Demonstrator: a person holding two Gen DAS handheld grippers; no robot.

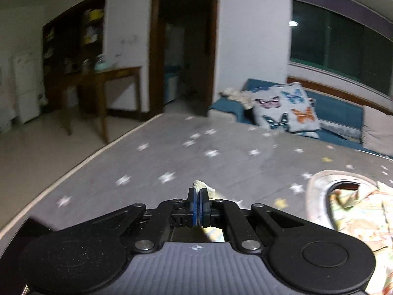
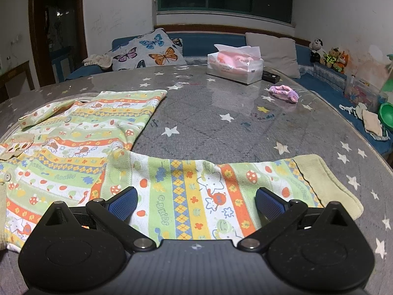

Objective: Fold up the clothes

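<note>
Nearest in the right wrist view, the right gripper (image 2: 196,202) hangs with its blue pads (image 2: 122,202) spread wide apart over a sleeve (image 2: 208,191) of the patterned child's top (image 2: 81,145), holding nothing. The sleeve stretches along the near edge of the table (image 2: 221,123), and its plain yellowish cuff (image 2: 326,184) points toward the right edge. The rest of the top lies spread flat toward the table's left side. Farther across the star-printed cover lie a purple hair band (image 2: 285,93) and, near the far edge, a tissue pack (image 2: 235,67) beside a dark remote (image 2: 270,76). Beyond the table a butterfly cushion (image 2: 149,52) rests on a blue sofa (image 2: 211,41). None of these small items appears in the left wrist view. There the left gripper (image 1: 197,200) has its pads pressed together on a small fold of pale ribbed fabric (image 1: 202,186), lifted above the cover; it looks like a cuff, though I cannot tell for certain. Only a corner of the top shows at the right, its collar open, and past the table's far left edge stand a wooden desk (image 1: 115,73) and a doorway (image 1: 184,44).
</note>
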